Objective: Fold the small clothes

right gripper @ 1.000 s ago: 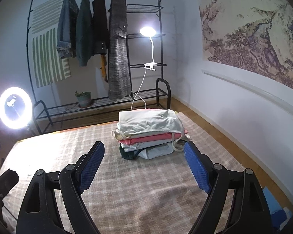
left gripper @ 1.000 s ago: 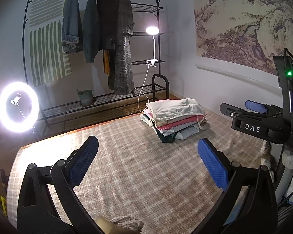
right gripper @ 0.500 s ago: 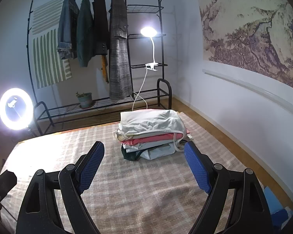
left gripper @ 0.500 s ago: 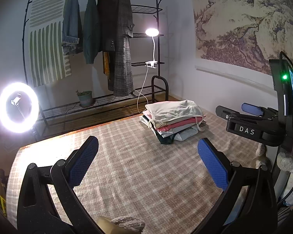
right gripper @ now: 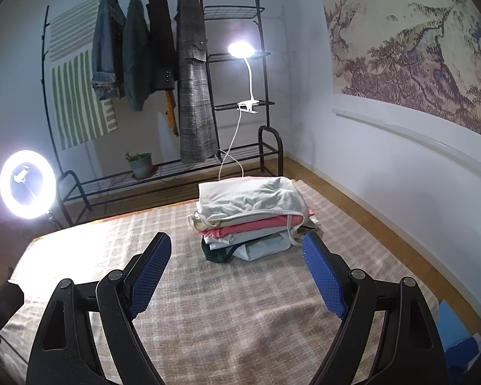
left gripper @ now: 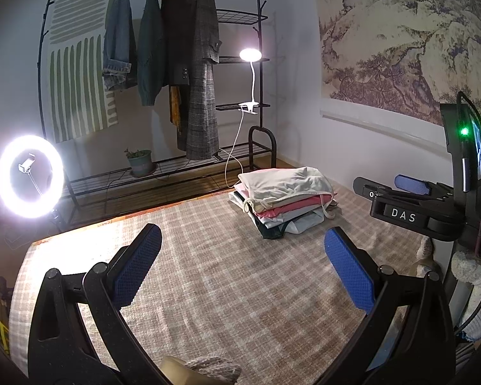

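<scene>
A stack of folded small clothes (left gripper: pixel 285 202) (right gripper: pixel 250 211) lies at the far right of a beige checked blanket (left gripper: pixel 208 288) (right gripper: pixel 240 314), cream piece on top, pink and pale pieces under it. My left gripper (left gripper: pixel 242 234) hangs open over bare blanket, short of the stack and to its left, with nothing between its blue pads. My right gripper (right gripper: pixel 237 240) is open too, its fingers spread about as wide as the stack and just in front of it, not touching it. In the left wrist view, the right gripper (left gripper: pixel 397 192) shows side-on at the right edge.
A black clothes rack (left gripper: pixel 189 64) (right gripper: pixel 182 73) with hung coats stands behind the blanket. A ring light (left gripper: pixel 30 176) (right gripper: pixel 27 184) glows at the left, a clamp lamp (left gripper: pixel 250 56) on the rack. Wooden floor and a white wall (right gripper: pixel 400 176) run along the right.
</scene>
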Motion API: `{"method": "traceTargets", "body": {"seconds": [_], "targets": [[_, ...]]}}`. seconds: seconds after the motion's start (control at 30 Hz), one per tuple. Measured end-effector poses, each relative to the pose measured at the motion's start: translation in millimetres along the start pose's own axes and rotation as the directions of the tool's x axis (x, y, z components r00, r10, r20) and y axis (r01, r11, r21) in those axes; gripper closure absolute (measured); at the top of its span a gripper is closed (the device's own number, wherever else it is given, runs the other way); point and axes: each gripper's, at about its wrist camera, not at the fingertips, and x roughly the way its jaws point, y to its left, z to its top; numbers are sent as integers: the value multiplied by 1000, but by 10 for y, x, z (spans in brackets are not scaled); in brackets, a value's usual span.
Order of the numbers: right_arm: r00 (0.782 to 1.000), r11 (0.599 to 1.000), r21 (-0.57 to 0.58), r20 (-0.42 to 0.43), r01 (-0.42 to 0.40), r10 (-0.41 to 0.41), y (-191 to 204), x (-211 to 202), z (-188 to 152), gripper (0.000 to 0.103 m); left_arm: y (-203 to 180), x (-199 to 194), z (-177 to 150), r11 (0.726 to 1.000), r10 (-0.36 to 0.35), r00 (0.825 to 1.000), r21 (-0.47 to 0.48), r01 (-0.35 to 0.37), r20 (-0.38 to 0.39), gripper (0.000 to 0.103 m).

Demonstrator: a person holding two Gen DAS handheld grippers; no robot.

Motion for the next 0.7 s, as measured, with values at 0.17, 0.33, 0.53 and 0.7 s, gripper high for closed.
{"method": "traceTargets", "body": {"seconds": [0.17,0.33,0.53,0.7], "targets": [[1000,1000,8,-5,-6,6,-7,9,-7,19,-6,6,8,1000,-3,1000,0,3,-1,0],[1000,1000,9,-5,-5,5,-3,-2,-12,19,-24,-7,10,1000,0,1000,-3,0,-3,0],[1000,1000,8,-6,-4,4,0,-8,-19,19,-58,-17,25,1000,7,1000,-9,-7,2,0],[1000,1000,5,-6,-5,5,8,-6,-25,19,-78,-27,4,1000,15,1000,-19,-15,8,0]]}}
